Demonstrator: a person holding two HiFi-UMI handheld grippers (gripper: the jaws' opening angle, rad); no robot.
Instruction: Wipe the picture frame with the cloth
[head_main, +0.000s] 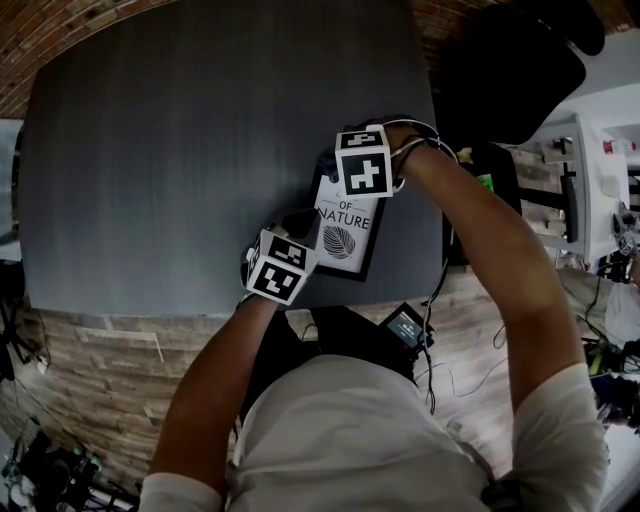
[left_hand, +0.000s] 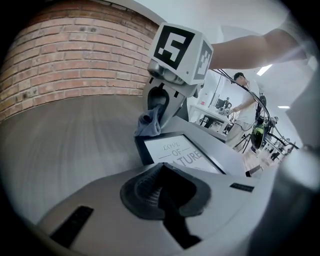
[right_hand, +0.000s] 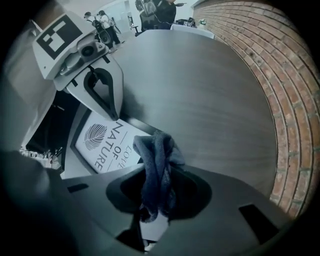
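Note:
A black picture frame (head_main: 345, 240) with a white leaf print lies flat near the front edge of the dark grey table (head_main: 180, 150). My right gripper (right_hand: 157, 172) is shut on a blue-grey cloth (right_hand: 156, 160). The cloth (left_hand: 149, 124) hangs at the frame's far corner (left_hand: 142, 145), touching or just above it. My left gripper (left_hand: 160, 172) is shut, with its tips at the near left edge of the frame (left_hand: 180, 152). Whether it pinches the frame is hidden. In the right gripper view the left gripper (right_hand: 112, 107) stands beside the print (right_hand: 100, 142).
A brick wall (left_hand: 65, 65) runs behind the table. To the right stand a black chair (head_main: 510, 70) and white equipment (head_main: 585, 170). The table's front edge (head_main: 200, 310) is just below the frame. People stand in the background (left_hand: 245, 102).

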